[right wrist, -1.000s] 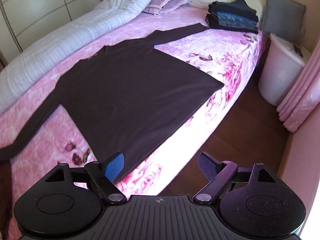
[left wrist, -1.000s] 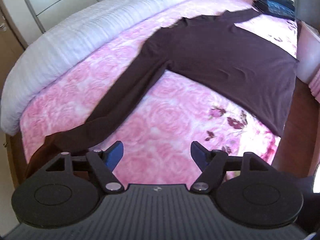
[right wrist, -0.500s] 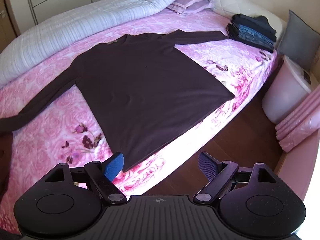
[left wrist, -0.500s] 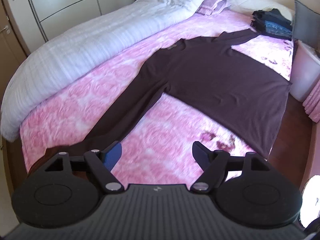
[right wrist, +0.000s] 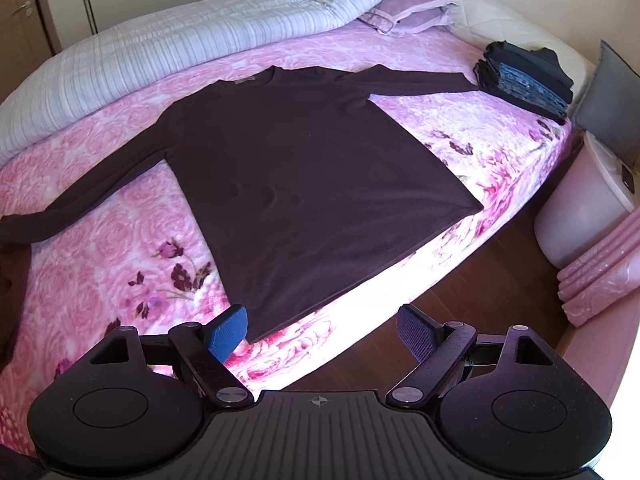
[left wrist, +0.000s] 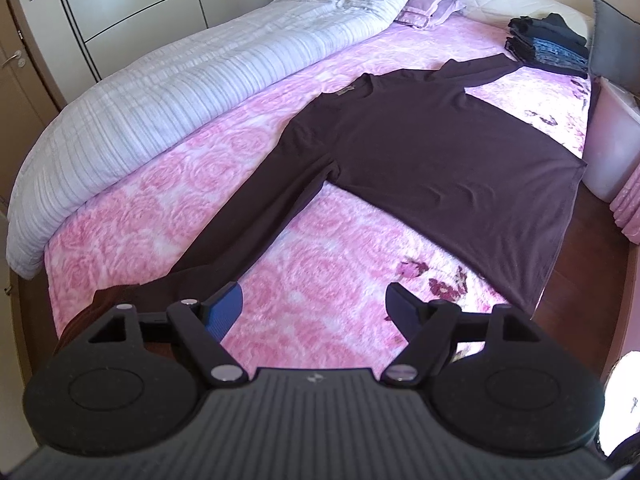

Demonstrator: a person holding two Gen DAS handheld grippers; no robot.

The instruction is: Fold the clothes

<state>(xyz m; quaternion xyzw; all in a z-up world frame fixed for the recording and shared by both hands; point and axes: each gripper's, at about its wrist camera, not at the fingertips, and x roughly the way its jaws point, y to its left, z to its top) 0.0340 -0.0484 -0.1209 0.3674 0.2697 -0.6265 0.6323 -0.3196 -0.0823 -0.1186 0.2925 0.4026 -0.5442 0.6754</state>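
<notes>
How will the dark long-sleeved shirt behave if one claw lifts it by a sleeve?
The shirt lies thin and flat with soft ripples, so it will probably droop. Its long sleeve likely trails behind. Its hem already overhangs the bed, so it may slide off.

Sunlit bedroom: cream wardrobe doors behind a pink floral bed, dark wood floor, pink curtain.

In front of you the dark maroon long-sleeved shirt lies flat and face-down on the pink floral bed, both sleeves spread wide, its hem reaching the near edge, while a stack of folded dark clothes sits just beyond its far sleeve's cuff.
</notes>
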